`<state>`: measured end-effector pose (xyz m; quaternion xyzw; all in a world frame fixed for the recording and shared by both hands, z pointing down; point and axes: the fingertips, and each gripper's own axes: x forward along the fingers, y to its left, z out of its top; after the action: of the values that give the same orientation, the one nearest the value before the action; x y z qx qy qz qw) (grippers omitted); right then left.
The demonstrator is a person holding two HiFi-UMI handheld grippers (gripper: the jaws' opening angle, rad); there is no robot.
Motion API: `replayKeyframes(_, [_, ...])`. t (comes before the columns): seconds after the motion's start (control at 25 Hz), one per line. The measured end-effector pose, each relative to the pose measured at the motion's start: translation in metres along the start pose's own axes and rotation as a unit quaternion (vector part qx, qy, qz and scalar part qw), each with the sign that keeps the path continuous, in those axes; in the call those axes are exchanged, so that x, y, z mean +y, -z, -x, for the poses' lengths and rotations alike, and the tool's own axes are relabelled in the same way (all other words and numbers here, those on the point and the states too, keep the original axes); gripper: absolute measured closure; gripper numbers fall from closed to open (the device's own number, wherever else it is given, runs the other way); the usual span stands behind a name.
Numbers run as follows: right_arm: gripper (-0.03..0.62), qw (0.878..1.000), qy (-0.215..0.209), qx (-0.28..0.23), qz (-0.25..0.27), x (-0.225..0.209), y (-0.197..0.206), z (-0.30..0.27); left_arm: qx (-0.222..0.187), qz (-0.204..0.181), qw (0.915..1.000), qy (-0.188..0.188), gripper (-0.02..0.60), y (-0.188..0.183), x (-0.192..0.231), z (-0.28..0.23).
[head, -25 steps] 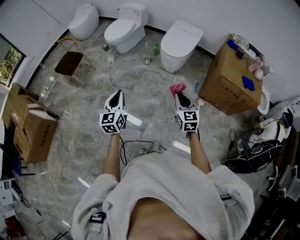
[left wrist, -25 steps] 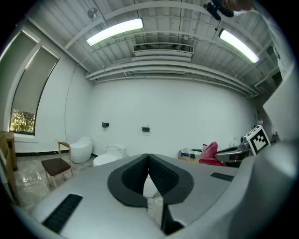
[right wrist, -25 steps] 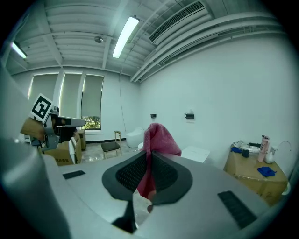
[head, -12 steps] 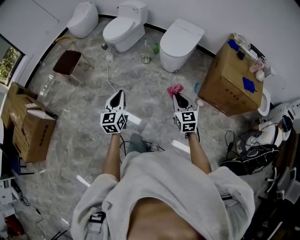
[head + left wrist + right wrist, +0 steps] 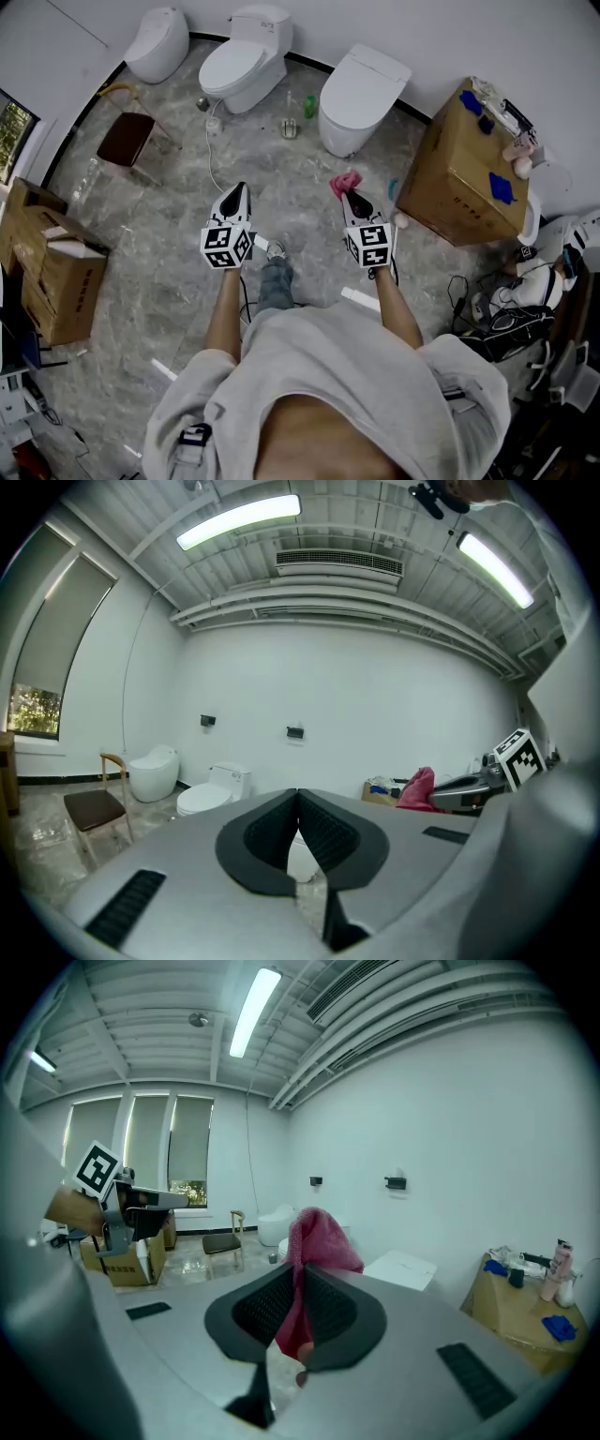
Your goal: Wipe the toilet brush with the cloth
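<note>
My right gripper (image 5: 346,193) is shut on a pink cloth (image 5: 344,180), which sticks up bunched from between its jaws (image 5: 319,1234). It is held out at waist height over the marble floor, pointing toward the toilets. My left gripper (image 5: 240,187) is level with it, about a shoulder's width to the left, shut with nothing between the jaws (image 5: 298,795). A small pale holder (image 5: 290,127) stands on the floor between two toilets; I cannot tell whether it is the toilet brush. From the left gripper view the cloth (image 5: 416,787) shows at the right.
Three white toilets (image 5: 159,42) (image 5: 242,60) (image 5: 362,88) line the far wall, with a green bottle (image 5: 309,105) between two. A large cardboard box (image 5: 459,173) stands at the right, a chair (image 5: 127,139) and more boxes (image 5: 58,272) at the left. Cables and gear (image 5: 506,305) lie at the right.
The person has stepped forward toward the toilets, and a leg now shows below the grippers. Both grippers keep the same stance; the cloth stays in the right one.
</note>
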<state>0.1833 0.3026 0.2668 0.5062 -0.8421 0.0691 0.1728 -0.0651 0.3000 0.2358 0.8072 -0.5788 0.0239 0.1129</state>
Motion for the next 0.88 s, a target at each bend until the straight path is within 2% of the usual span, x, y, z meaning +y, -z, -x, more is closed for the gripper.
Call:
replayKeyframes(0.6, [0.539,1.000,0.017,0.011,0.007,-0.029,-0.086,-0.197,0.001,0.018,0.9996,0.024,0.563,-0.052,0.135,-0.173])
replayKeyframes(0.88, [0.539,0.999,0.034,0.017,0.001,-0.047,-0.095,-0.250,0.010,0.012,0.9987,0.049,0.563,-0.057,0.160,-0.235])
